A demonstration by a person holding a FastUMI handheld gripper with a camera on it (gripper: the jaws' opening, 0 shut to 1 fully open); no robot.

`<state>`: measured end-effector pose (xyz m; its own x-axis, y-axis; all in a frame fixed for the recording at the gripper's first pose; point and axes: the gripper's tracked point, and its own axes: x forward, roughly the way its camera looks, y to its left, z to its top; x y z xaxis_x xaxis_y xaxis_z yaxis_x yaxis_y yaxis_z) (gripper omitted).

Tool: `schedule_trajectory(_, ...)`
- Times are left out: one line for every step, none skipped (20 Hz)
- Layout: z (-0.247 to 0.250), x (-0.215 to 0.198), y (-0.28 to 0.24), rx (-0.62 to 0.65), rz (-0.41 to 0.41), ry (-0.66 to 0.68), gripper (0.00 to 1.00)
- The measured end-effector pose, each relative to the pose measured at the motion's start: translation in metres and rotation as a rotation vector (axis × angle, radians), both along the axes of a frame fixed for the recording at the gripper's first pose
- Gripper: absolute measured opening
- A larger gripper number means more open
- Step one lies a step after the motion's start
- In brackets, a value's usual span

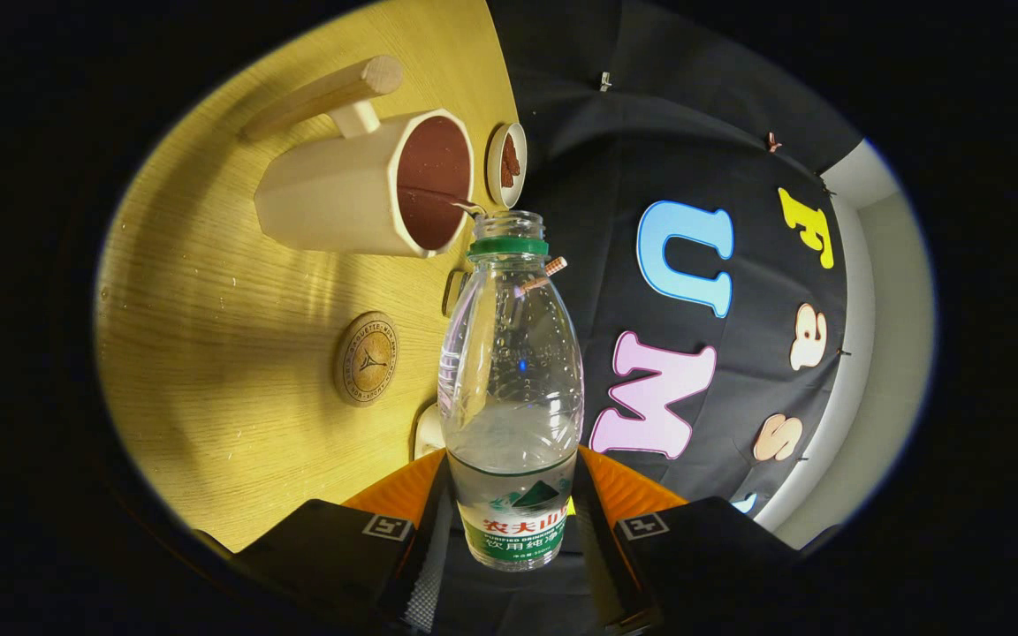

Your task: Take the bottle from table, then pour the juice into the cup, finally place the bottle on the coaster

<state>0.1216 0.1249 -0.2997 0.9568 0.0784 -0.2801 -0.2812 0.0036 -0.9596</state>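
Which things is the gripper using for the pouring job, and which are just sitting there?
For the job:
bottle, held between the gripper fingers, tipped toward the cup
cup
coaster

Just lying about:
small round dish beyond the cup
table

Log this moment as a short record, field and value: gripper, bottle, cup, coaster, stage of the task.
gripper: gripper shut on the bottle, a finger on each side
bottle: clear plastic bottle, uncapped, tipped with its mouth at the cup's rim
cup: cream cup with wooden handle, on the table
coaster: round coaster, bare, beside the bottle
stage: pouring; bottle not yet placed
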Motion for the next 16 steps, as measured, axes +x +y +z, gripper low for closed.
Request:
schedule_trajectory(0.0000, -0.0006, 0.0001, -0.002, 0.001, 0.002, 0.69)
schedule_trajectory(-0.0002, -0.0006, 0.0003, -0.003, 0.002, 0.002, 0.69)
schedule_trajectory(0.0001, -0.0011, 0.0006, -0.005, 0.004, 0.003, 0.69)
schedule_trajectory(0.0006, -0.0006, 0.0009, -0.008, 0.006, 0.003, 0.69)
schedule_trajectory(0.0013, -0.0005, 0.0004, -0.010, 0.007, 0.002, 0.69)
schedule_trajectory(0.0016, -0.0009, 0.0014, -0.011, 0.008, 0.002, 0.69)
schedule_trajectory(0.0014, -0.0007, 0.0011, -0.012, 0.008, 0.001, 0.69)
schedule_trajectory(0.0017, -0.0005, 0.0012, -0.014, 0.009, 0.001, 0.69)
schedule_trajectory(0.0023, 0.0004, 0.0014, -0.018, 0.010, -0.001, 0.69)
schedule_trajectory(0.0027, 0.0001, 0.0016, -0.022, 0.012, 0.000, 0.69)
schedule_trajectory(0.0030, 0.0000, 0.0015, -0.024, 0.014, -0.002, 0.69)
schedule_trajectory(0.0037, 0.0006, 0.0018, -0.028, 0.018, -0.002, 0.69)
schedule_trajectory(0.0042, 0.0014, 0.0016, -0.032, 0.020, -0.005, 0.69)
schedule_trajectory(0.0047, 0.0011, 0.0022, -0.035, 0.023, -0.008, 0.69)
schedule_trajectory(0.0047, 0.0012, 0.0020, -0.036, 0.024, -0.008, 0.69)
schedule_trajectory(0.0046, 0.0021, 0.0019, -0.039, 0.025, -0.009, 0.69)
